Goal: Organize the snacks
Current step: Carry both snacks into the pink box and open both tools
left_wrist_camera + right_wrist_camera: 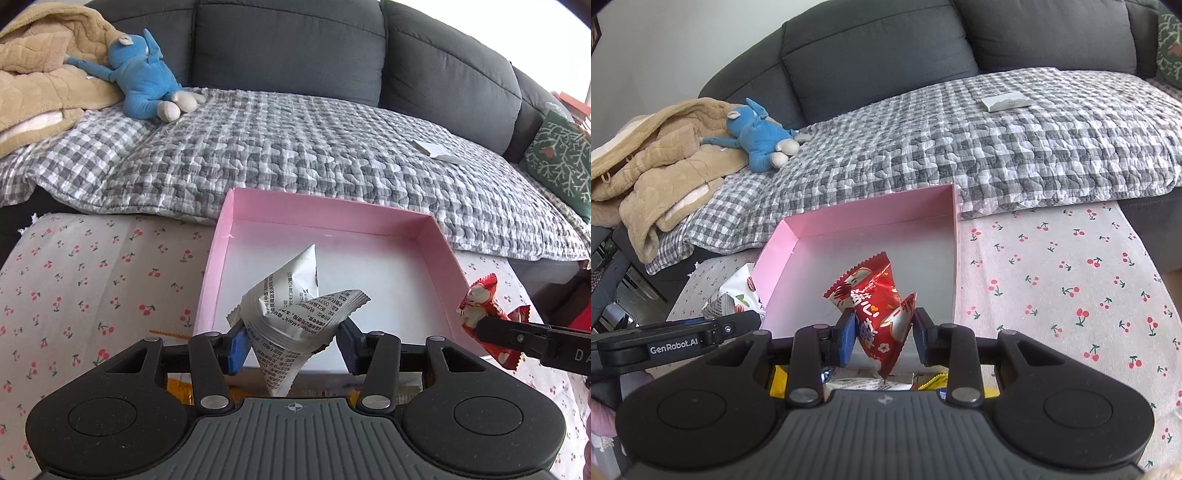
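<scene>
here crinkly foil packets (295,314) (877,314), smooth pink cardboard box (439,254).

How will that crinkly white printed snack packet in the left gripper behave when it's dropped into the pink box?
The crinkly white printed snack packet, pinched in the left gripper, looks light and floppy: it buckles between the pads. Its glossy film probably slides easily, so it should land flat in the pink box without rolling.

Blue plush toy (146,83) on checked quilt (295,155); perhaps a tan blanket (40,70).

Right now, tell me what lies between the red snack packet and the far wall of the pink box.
Nothing: in the right wrist view, only bare box floor lies between the red snack packet and the pink box's far wall.
</scene>
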`<state>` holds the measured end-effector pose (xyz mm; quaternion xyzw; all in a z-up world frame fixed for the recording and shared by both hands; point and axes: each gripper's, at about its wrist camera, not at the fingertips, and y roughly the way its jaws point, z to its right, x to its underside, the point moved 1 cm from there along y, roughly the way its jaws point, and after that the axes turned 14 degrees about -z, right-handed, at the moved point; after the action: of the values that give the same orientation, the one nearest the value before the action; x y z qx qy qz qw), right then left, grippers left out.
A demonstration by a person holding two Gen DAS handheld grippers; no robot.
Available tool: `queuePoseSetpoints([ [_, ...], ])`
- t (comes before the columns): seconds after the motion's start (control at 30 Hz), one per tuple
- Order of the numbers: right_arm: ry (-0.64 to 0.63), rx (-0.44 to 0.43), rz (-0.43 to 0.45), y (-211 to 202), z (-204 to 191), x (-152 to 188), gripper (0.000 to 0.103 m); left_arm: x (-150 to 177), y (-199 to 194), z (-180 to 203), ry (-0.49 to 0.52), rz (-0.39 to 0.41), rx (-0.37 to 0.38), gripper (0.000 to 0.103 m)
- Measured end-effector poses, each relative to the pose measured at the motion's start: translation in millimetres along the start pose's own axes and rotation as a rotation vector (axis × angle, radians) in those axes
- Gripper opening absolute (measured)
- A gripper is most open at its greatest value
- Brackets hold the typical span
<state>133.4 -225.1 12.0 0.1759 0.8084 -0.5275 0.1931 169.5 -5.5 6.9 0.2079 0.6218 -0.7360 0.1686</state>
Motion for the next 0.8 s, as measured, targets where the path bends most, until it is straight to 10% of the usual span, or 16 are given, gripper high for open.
queuePoseSetpoints([
  [0.4,0.006,0.008,-0.030,19,14,-15,0.034,-21,26,18,0.039,0.016,-0.068,0.042],
  [0.6,0.036,-0.001,-0.014,15,15,-15,0.070,-19,25,16,0.035,0.017,-0.064,0.073],
  [0.8,0.036,-0.001,-0.008,10,14,-13,0.073,-11,16,15,0.061,0.023,-0.062,0.085],
])
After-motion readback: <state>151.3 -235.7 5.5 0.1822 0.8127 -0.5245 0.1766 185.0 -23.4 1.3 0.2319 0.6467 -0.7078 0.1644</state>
